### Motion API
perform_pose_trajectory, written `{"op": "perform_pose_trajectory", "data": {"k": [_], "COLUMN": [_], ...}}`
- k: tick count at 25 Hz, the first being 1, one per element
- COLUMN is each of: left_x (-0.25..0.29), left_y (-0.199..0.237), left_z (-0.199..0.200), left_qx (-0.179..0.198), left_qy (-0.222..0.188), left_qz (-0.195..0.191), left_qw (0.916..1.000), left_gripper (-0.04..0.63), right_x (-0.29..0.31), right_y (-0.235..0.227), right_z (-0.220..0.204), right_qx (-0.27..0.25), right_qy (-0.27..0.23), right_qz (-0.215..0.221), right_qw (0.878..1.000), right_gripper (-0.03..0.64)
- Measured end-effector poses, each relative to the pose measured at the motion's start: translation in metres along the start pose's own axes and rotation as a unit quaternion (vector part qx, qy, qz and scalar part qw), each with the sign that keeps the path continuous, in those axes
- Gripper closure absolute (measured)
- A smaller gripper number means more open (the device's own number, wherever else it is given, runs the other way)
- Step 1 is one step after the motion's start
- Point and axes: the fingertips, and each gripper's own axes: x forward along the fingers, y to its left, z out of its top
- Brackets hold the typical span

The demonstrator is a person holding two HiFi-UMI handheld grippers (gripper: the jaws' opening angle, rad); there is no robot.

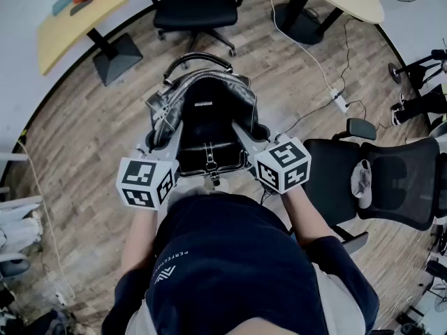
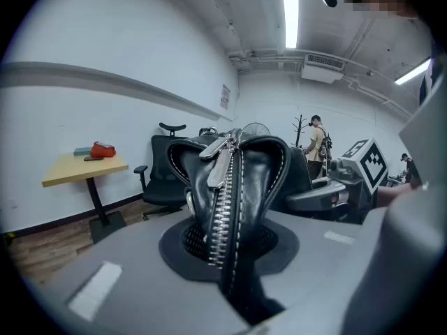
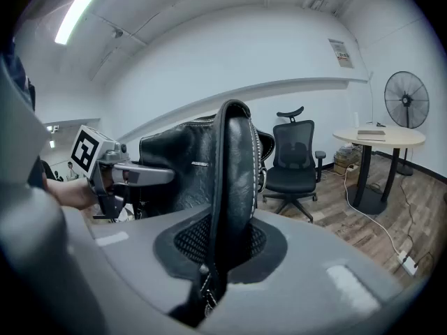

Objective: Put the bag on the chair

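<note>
Office room, white walls, wood-plank floor (image 1: 84,131), with a yellow table (image 1: 77,19) off at the far left and a power strip (image 1: 340,102) on its cable to the right.

Carrying a black leather handbag (image 1: 206,117) in the air, clear of the floor, straight ahead of the body. Pinched on the zippered side edge by the left gripper (image 2: 230,257), jaws nearly together with leather and zipper teeth squeezed between the pads. Clamped likewise on the opposite edge by the right gripper (image 3: 216,257), jaws closed tight on the stitched seam. Hanging upright between the two, mouth gaping, handles (image 1: 198,61) arched on the far side.

Lifted and secured, by the look of it, but not yet delivered: touching no seat. Two candidates in sight: a mesh office chair (image 1: 332,176) close on the right with a bare seat, and a black swivel chair (image 1: 195,9) farther ahead, beyond the bag. Cannot tell which is meant, though the nearer seems likelier.

Left to do, judging from this: bring the bag over a seat, lower until the base rests flat, then open both sets of jaws and draw back. Worth watching for slump on release, given soft leather and an open top.
</note>
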Motion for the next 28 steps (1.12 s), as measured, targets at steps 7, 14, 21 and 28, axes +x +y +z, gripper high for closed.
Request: {"op": "perform_pose_trajectory", "data": {"k": [7,14,21,28], "left_x": [0.007,0.013,0.037,0.087], "left_y": [-0.009,-0.003,0.027,0.082], "left_z": [-0.003,-0.008,-0.006,0.018], "left_qx": [0.009,0.008,0.006,0.007], "left_qy": [0.004,0.014,0.014,0.005], "left_qz": [0.000,0.007,0.016,0.001], "left_qw": [0.9999,0.9998,0.9997,1.0000], "left_gripper": [0.515,0.514,0.512,0.512], "right_x": [-0.006,0.003,0.034,0.092], "right_y": [-0.008,-0.013,-0.026,-0.058], "right_z": [-0.007,-0.009,0.001,0.035], "right_qx": [0.013,0.024,0.024,0.023], "right_qy": [0.000,0.008,0.023,0.027], "right_qz": [-0.002,0.000,-0.002,-0.015], "right_qw": [1.000,1.000,0.999,0.999], "right_gripper": [0.583,0.577,0.578,0.580]}}
